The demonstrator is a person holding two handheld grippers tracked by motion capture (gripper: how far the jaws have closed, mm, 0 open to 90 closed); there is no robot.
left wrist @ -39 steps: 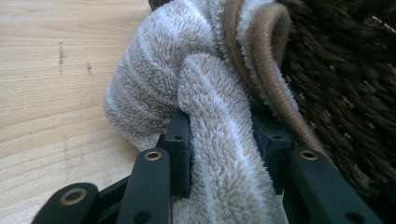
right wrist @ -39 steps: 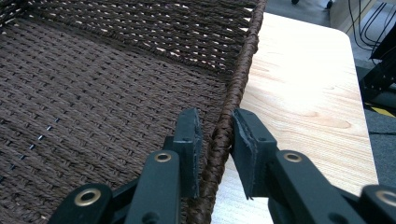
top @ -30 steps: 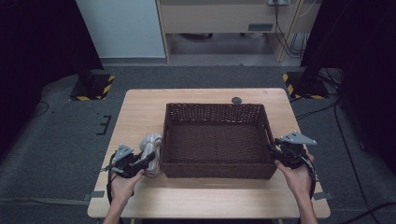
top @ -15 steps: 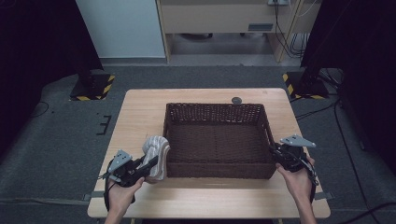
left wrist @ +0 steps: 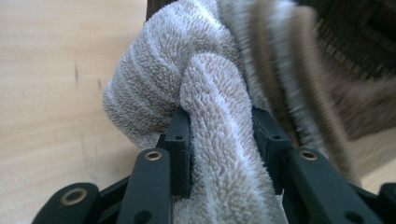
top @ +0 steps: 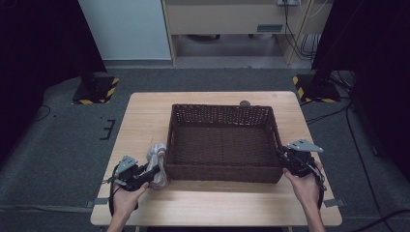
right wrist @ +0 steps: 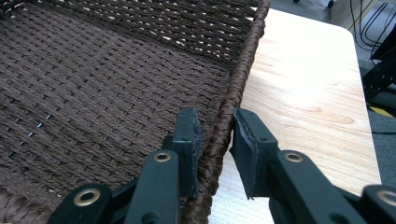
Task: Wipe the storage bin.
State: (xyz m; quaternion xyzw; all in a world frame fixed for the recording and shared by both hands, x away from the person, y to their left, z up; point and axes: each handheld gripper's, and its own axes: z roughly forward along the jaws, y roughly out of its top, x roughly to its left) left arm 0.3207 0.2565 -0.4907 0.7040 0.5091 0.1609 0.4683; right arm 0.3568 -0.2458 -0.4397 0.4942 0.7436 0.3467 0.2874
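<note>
I seem to be working in a lab or recording studio rather than a home. My wooden table (top: 145, 116) stands alone on grey carpet (top: 58, 154), with black curtains (top: 38, 43) on both sides. Stand bases marked with yellow-and-black hazard tape (top: 94, 92) flank it, cables (top: 302, 41) hang by a cabinet (top: 227, 19) behind, and tape strips (top: 99, 201) mark the floor.

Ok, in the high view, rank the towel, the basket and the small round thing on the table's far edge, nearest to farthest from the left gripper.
1. Towel, clamped in the left gripper, at the table's near left.
2. Basket, just right of the towel, mid-table.
3. Small round thing, behind the basket's far right corner.
</note>
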